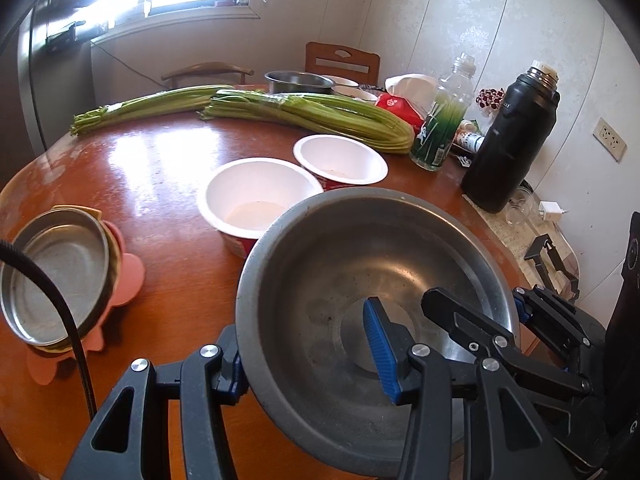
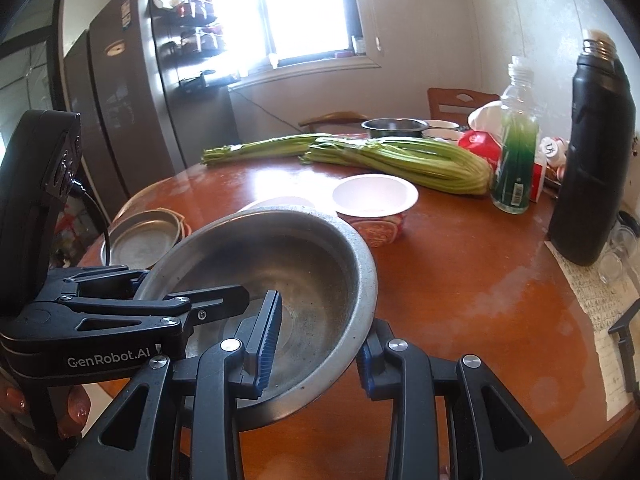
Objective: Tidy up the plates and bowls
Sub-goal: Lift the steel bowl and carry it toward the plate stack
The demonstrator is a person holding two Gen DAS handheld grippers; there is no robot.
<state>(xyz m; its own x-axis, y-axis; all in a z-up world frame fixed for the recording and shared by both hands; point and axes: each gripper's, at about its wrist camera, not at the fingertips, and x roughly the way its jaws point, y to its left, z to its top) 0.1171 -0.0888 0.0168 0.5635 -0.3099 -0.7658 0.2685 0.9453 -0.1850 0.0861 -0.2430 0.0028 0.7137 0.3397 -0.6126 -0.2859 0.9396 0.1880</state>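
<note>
2 grippers, left point(image 1: 310, 360) & right point(image 2: 316, 350), each pinching 1 metal basin point(image 1: 360, 280) rim; 2 paper bowls point(image 1: 256, 200), 2 celery bunches point(image 1: 320, 118).

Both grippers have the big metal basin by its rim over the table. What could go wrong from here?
1. The left gripper and right gripper each pinch only the thin rim of the metal basin; smooth metal may slip or tilt if the hands move unevenly.
2. Two white paper bowls stand just beyond the basin; swinging it forward could knock them over.
3. The plastic bottle looks tall and easy to tip.
</note>
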